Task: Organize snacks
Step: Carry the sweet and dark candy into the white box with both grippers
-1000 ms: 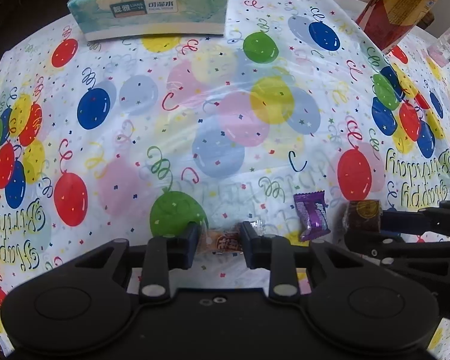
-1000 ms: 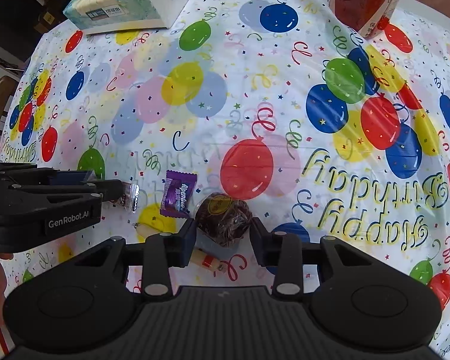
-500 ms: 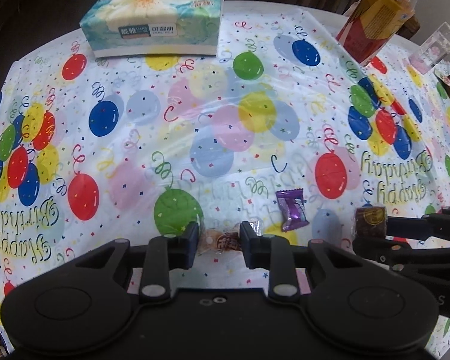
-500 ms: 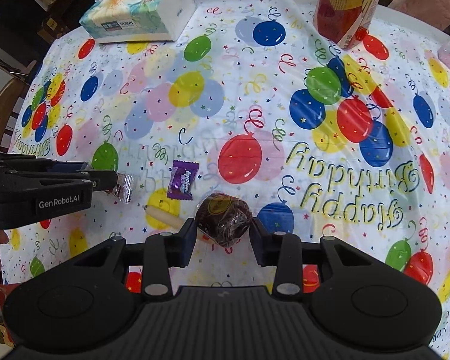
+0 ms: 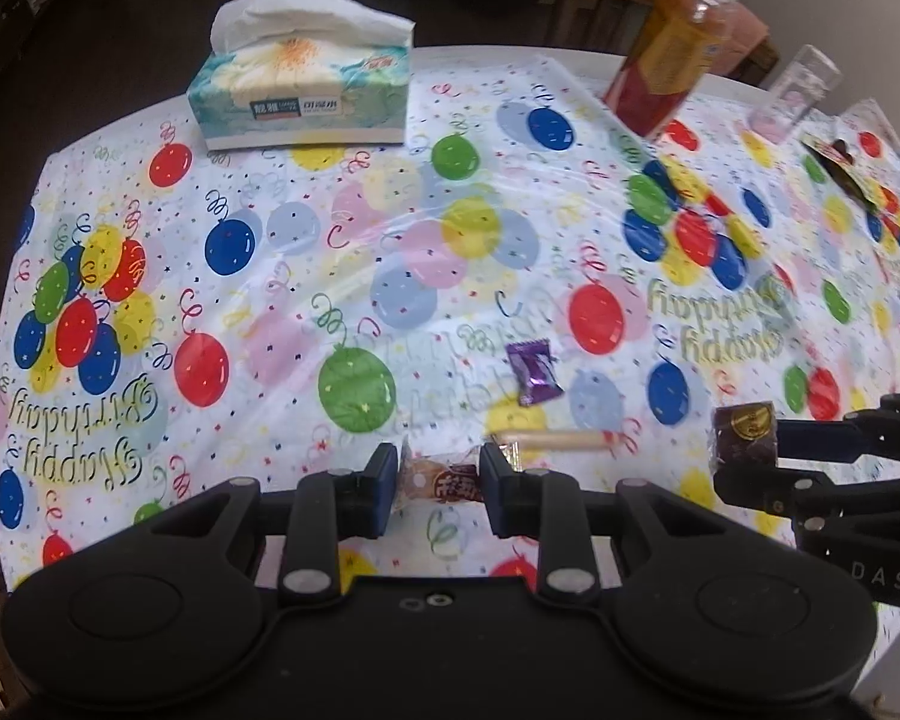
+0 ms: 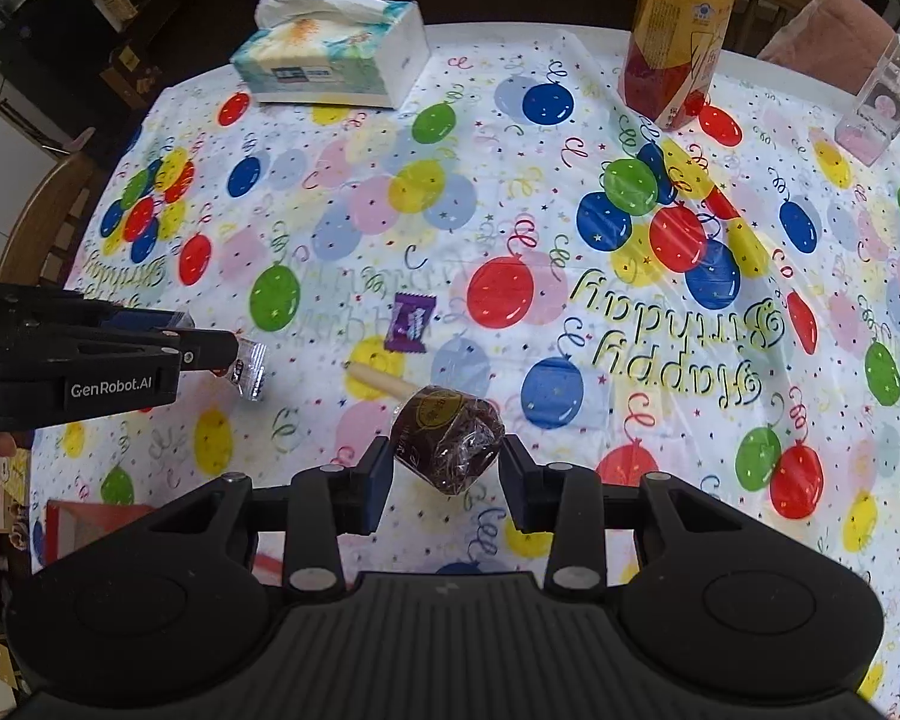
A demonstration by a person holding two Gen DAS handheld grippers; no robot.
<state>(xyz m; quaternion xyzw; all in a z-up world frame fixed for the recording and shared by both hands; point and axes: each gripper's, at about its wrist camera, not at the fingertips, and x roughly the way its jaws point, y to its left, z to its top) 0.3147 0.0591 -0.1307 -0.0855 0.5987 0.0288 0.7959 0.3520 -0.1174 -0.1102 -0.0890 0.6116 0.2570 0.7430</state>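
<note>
My left gripper (image 5: 439,474) is shut on a small clear-wrapped candy (image 5: 435,476) and holds it above the balloon tablecloth (image 5: 330,228). The same candy (image 6: 251,369) shows at the left gripper's tip in the right wrist view. My right gripper (image 6: 444,459) is shut on a round dark brown wrapped snack (image 6: 447,441), also seen in the left wrist view (image 5: 743,433). On the cloth lie a purple wrapped candy (image 6: 413,322) (image 5: 534,372) and a pale stick-shaped snack (image 6: 384,381) (image 5: 555,439).
A tissue box (image 6: 336,60) stands at the far left of the table. An orange drink bottle (image 6: 678,30) and a clear plastic container (image 6: 885,102) stand far right. A dark snack packet (image 5: 846,171) lies at the right. A red box (image 6: 96,531) sits below the near edge.
Both grippers have risen away from the table, each keeping its snack. The stick-shaped snack, earlier under the right gripper, now lies in plain view.
</note>
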